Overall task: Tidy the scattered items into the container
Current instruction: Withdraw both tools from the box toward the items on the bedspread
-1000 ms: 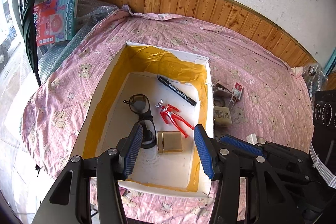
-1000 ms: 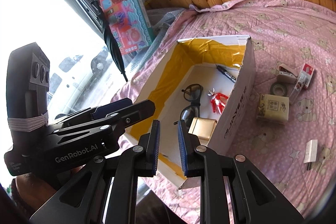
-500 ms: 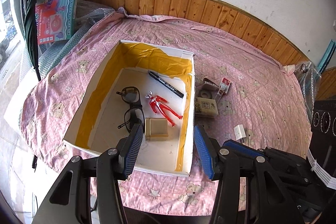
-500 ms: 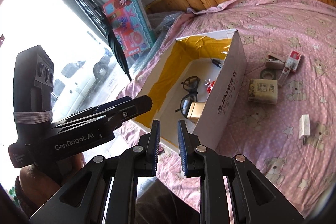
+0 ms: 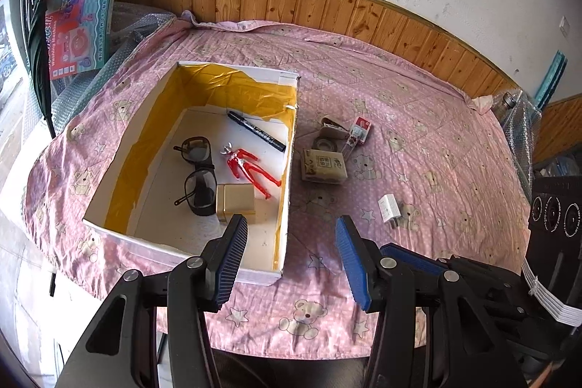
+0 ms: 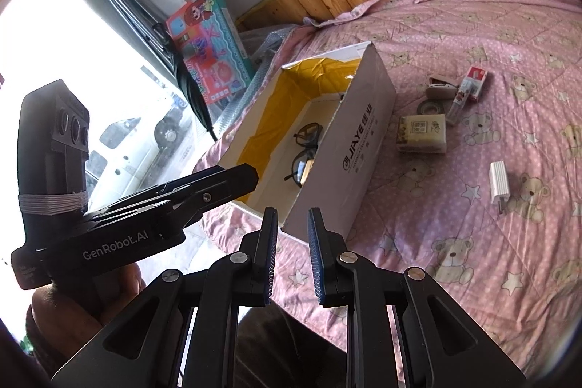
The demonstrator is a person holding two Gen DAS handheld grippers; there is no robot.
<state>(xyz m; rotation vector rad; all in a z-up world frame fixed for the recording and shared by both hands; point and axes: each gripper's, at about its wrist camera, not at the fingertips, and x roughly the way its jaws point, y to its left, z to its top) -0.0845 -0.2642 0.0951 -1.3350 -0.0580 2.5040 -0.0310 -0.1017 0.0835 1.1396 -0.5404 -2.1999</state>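
Left wrist cam has my left gripper [image 5: 291, 253] hanging above the near edge of the pink bear-print quilt [image 5: 418, 119], jaws spread wide with nothing between them. One finger sits over the near right corner of the white cardboard box [image 5: 287, 206], the other over bare quilt just right of it.

Inside the box, which has yellow tape lining its walls, I can see a black marker [image 5: 256, 131] near the far end, a red toy figure [image 5: 251, 168] in the middle, a pair of dark glasses [image 5: 198, 170] to its left, and a small gold box [image 5: 235, 199] at the near end, touching the glasses' lower lens.

Scattered on the quilt to the right of the box: a tan tissue pack [image 5: 323, 165], with a tape roll [image 5: 323, 144] just behind it, a stapler-looking thing [image 5: 333, 128], and a small red and white packet [image 5: 358, 130]. A white charger plug [image 5: 390, 209] lies on its own, nearer to me.

Right wrist cam: my right gripper [image 6: 293, 257] is low at the quilt's near edge, jaws only a narrow gap apart and holding nothing. It looks at the box's printed side, with the tissue pack [image 6: 422, 133] and plug [image 6: 499, 182] off to the right. A toy carton [image 6: 209, 42] leans by the window.
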